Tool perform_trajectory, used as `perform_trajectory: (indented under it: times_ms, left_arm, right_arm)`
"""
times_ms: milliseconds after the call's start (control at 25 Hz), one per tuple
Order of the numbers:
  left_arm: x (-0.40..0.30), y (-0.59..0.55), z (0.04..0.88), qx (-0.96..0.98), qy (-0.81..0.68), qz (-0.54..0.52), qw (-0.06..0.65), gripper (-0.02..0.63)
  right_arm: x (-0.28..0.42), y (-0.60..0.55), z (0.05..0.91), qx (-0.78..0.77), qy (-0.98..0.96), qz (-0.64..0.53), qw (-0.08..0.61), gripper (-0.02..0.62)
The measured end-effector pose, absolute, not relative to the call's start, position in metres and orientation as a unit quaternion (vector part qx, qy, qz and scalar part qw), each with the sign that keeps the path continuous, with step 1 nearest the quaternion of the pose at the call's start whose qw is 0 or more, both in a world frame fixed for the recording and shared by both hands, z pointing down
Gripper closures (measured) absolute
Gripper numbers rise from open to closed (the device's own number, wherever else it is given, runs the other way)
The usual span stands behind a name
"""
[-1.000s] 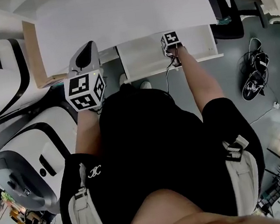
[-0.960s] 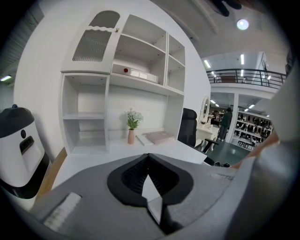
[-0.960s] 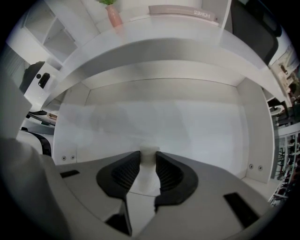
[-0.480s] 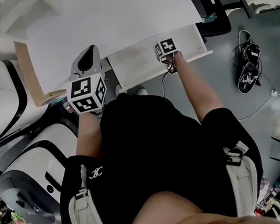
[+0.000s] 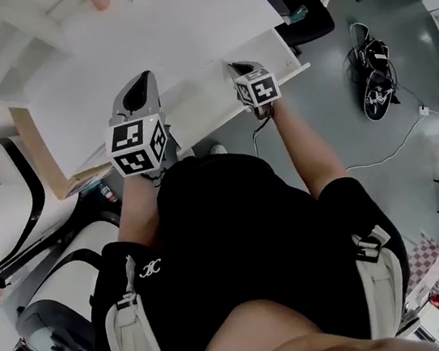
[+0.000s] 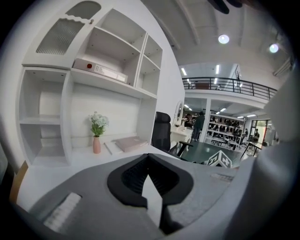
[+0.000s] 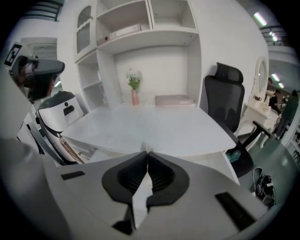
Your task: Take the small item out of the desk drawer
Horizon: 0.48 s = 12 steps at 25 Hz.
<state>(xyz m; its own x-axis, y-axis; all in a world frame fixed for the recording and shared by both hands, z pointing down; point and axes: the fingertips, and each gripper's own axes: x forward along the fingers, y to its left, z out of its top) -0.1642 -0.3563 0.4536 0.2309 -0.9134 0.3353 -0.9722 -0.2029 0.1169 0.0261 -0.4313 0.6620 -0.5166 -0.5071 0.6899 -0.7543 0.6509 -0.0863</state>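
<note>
Your left gripper (image 6: 149,159) hung at eleven o'clock from your chest, over the desk (image 5: 157,33) edge, its jaws together on nothing; it took no part in the pick. At twelve o'clock the drawer (image 5: 209,103) stood open; what showed of its floor looked bare. Your right gripper (image 7: 146,153), at one o'clock, had been down inside the drawer a second before; it had since come up over the drawer's front edge; its jaws had just been closing and now met at the tips; I judged the pick made and the lift begun. The item itself I could not make out; a pale fleck at twelve o'clock of the right pads (image 7: 163,176) may have been it; the cube (image 5: 256,89) hid part of the drawer.
</note>
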Motion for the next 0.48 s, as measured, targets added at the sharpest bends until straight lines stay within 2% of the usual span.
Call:
perform_trajectory:
  times_ms: [480]
  left_arm:
    - [-0.123, -0.368, 0.435, 0.808, -0.568, 0.09, 0.125, 0.592]
  right_arm:
    - [0.032, -0.424, 0.478, 0.46, -0.879, 0.032, 0.121, 0.592]
